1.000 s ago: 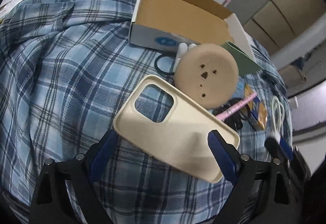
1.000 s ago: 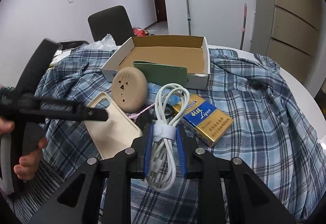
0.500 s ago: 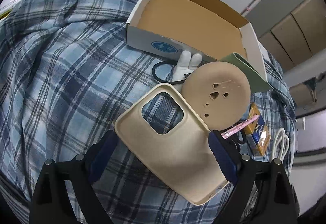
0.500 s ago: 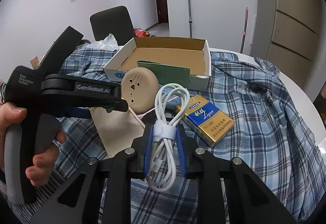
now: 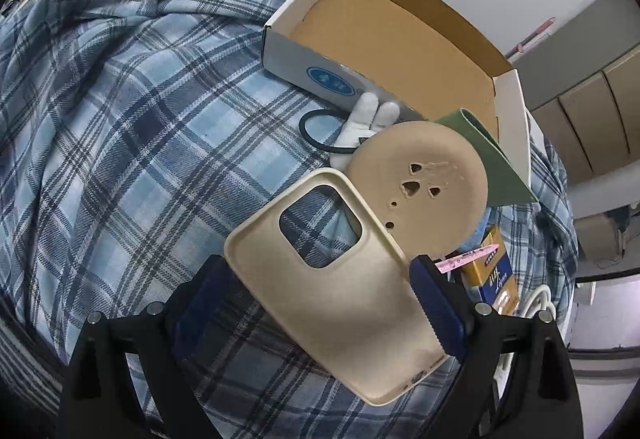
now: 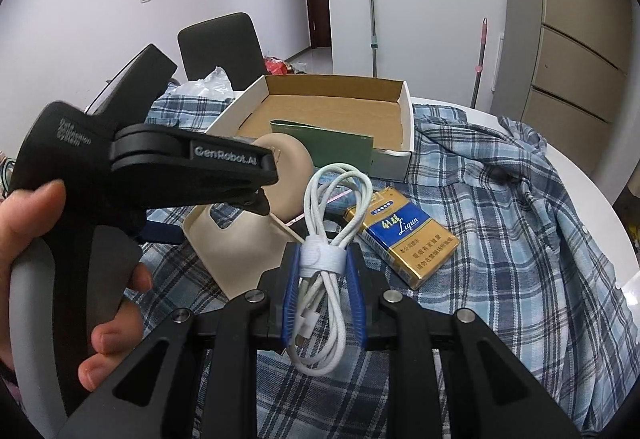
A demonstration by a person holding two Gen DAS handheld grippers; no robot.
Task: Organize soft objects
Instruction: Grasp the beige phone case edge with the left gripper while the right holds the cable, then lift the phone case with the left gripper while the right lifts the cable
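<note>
While the left gripper (image 5: 320, 295) straddles it with jaws wide, the cream phone case (image 5: 340, 299) lies flat on the plaid shirt (image 5: 120, 119), apparently untouched; the right gripper (image 6: 323, 295) pinches a coiled white cable (image 6: 328, 239).

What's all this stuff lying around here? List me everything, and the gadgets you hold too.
Plaid shirt: one, blue, spread over table.
Cardboard box: one, white outside, open, at back.
Green pouch: one, leaning on box.
Round pad: one, beige, beside box.
Phone case: one, cream, between left jaws.
Cigarette pack: one, blue-gold, on shirt.
Cable: one, white, coiled.
Chair: one, black, behind.
Left gripper: black, open.
Right gripper: black, gripping cable.
Hand: one, holding left gripper.
</note>
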